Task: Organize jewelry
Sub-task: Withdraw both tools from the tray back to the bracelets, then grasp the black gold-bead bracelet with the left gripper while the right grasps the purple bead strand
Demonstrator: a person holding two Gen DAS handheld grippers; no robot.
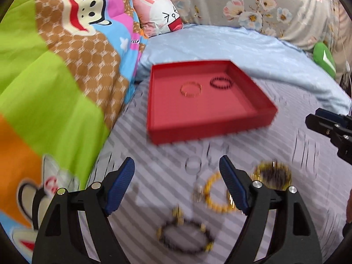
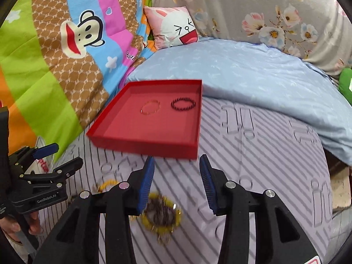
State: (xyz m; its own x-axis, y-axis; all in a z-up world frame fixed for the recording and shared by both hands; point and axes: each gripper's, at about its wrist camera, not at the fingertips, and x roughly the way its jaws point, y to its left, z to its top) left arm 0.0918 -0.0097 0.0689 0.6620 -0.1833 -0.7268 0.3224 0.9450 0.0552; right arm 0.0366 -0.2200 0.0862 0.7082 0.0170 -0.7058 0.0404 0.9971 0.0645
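A red tray (image 1: 211, 129) lies on the striped sheet and holds a thin gold bangle (image 1: 191, 89) and a dark beaded bracelet (image 1: 221, 83). Both also show in the right wrist view, the bangle (image 2: 150, 107) beside the dark bracelet (image 2: 183, 104) inside the tray (image 2: 143, 147). In front of the tray lie loose pieces: a yellow beaded bracelet (image 1: 214, 194), a gold-and-dark heap (image 1: 272, 175), a dark bracelet with gold beads (image 1: 187, 235) and a clear ring (image 1: 193, 165). My left gripper (image 1: 176, 160) is open above them, holding nothing. My right gripper (image 2: 177, 158) is open and empty over the gold-and-dark heap (image 2: 161, 216).
A cartoon quilt (image 1: 55, 77) rises on the left. A rabbit pillow (image 1: 160, 15) and floral fabric (image 1: 253, 4) stand behind, and a light blue duvet (image 1: 242, 48) lies past the tray. A green cushion (image 1: 324, 59) sits far right. A hand (image 2: 13, 224) holds the left gripper (image 2: 66, 156).
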